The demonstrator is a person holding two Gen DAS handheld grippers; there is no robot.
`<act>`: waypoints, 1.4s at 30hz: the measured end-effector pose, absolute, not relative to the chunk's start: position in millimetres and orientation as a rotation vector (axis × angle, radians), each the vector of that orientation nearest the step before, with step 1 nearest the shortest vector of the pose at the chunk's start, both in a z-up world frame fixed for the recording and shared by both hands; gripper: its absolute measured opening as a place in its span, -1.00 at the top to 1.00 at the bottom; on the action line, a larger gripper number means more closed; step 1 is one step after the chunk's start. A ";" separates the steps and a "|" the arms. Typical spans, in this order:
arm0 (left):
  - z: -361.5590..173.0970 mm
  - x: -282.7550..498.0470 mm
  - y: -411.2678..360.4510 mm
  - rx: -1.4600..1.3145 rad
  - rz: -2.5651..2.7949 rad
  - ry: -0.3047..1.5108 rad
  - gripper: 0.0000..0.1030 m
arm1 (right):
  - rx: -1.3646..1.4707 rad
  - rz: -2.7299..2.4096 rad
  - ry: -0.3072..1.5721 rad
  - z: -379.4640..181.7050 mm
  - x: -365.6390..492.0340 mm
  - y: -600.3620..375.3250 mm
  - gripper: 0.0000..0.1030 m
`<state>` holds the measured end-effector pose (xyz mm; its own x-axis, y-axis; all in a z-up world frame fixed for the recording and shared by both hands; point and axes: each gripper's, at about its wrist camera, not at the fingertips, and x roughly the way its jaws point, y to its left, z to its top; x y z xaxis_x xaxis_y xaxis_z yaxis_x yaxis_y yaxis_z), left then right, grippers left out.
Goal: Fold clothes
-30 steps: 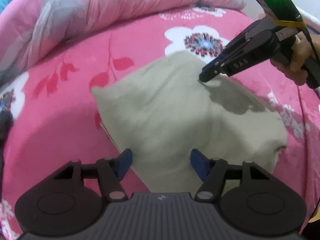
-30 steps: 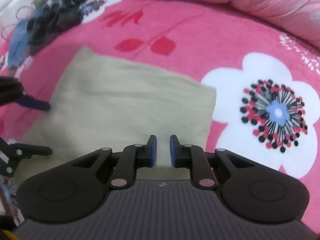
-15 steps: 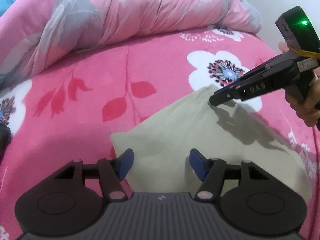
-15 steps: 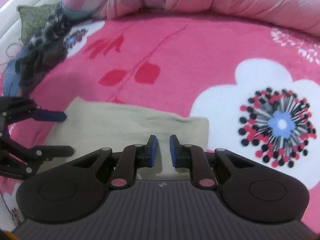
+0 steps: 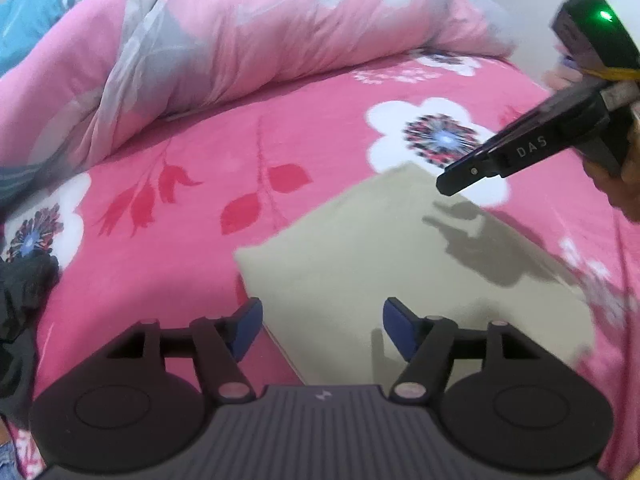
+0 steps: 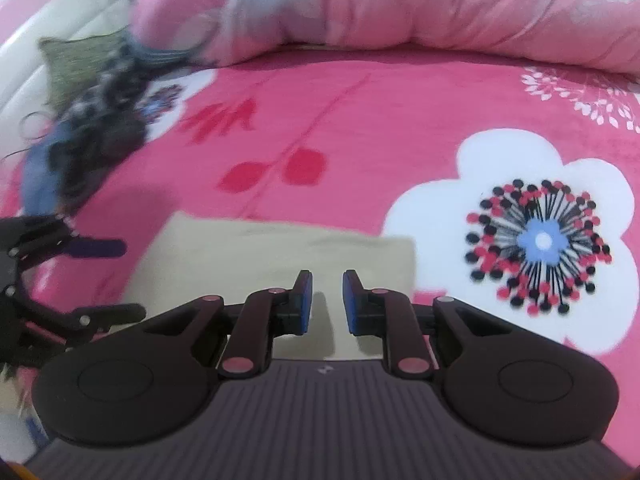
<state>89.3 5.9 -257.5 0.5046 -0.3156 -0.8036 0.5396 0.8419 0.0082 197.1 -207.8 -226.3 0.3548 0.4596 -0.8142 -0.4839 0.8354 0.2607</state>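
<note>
- The letters "DAS" are read in pale capitals on the side of the black plastic right gripper (image 5: 456,184), seen in the left wrist view.
- A small pale lightning-like mark (image 5: 323,395) is seen on the grey ribbed housing of the left gripper (image 5: 322,330); the same mark (image 6: 323,370) is on the other housing.
- No other text can be read.

Two close wrist views angled down, both sharing the folded beige cloth (image 5: 400,264).

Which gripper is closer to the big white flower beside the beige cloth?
Right. The right gripper hovers beside the flower; the left gripper sits over the beige cloth's opposite corner.
</note>
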 end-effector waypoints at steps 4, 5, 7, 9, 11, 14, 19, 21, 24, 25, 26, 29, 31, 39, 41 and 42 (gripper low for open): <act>-261.7 50.3 1.9 0.330 -0.603 0.941 -0.33 | -0.072 0.699 1.095 -218.8 163.1 -206.4 0.67; -264.5 41.1 -0.3 0.348 -0.619 0.942 -0.33 | -0.089 0.715 1.110 -220.3 155.1 -204.2 0.64; -272.7 24.7 -6.4 0.401 -0.637 0.936 -0.33 | -0.142 0.720 1.147 -233.2 144.6 -197.4 0.52; -280.2 14.5 -11.3 0.437 -0.639 0.928 -0.33 | -0.196 0.714 1.171 -248.0 135.7 -190.8 0.49; -284.0 11.3 -13.2 0.441 -0.625 0.930 -0.34 | -0.234 0.699 1.175 -255.8 131.6 -185.3 0.49; -284.7 10.4 -11.7 0.441 -0.629 0.922 -0.35 | -0.248 0.672 1.168 -247.2 130.6 -180.0 0.48; -285.7 6.3 -10.4 0.446 -0.627 0.917 -0.36 | -0.178 0.731 1.131 -223.9 114.0 -189.7 0.48; -287.1 5.7 -10.9 0.451 -0.632 0.916 -0.37 | -0.200 0.747 1.167 -232.3 107.4 -188.6 0.44; -289.0 3.5 -12.3 0.466 -0.636 0.913 -0.38 | -0.225 0.763 1.185 -245.7 98.1 -188.5 0.31; -289.3 2.4 -12.8 0.472 -0.635 0.910 -0.40 | -0.213 0.754 1.185 -247.5 99.5 -188.4 0.25; -289.5 1.8 -13.3 0.476 -0.635 0.909 -0.41 | -0.198 0.743 1.189 -248.7 101.6 -188.1 0.24; -289.3 1.6 -14.2 0.481 -0.635 0.909 -0.41 | -0.187 0.722 1.192 -248.9 103.8 -184.8 0.21; -289.0 2.6 -14.3 0.480 -0.635 0.911 -0.41 | -0.193 0.712 1.186 -244.2 100.8 -183.2 0.21; -290.0 3.1 -13.1 0.486 -0.643 0.909 -0.42 | -0.264 0.707 1.186 -231.6 87.4 -181.8 0.20; -290.4 1.8 -13.7 0.498 -0.644 0.908 -0.42 | -0.338 0.690 1.174 -244.1 83.6 -178.3 0.12; -290.6 1.0 -13.9 0.504 -0.645 0.906 -0.42 | -0.351 0.686 1.167 -245.6 82.8 -178.3 0.07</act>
<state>1.0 -13.9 -290.6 0.4542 -0.2950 -0.8407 0.6979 0.7043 0.1300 82.8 -178.3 -245.6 0.2237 0.3101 -0.9240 -0.6569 0.7483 0.0921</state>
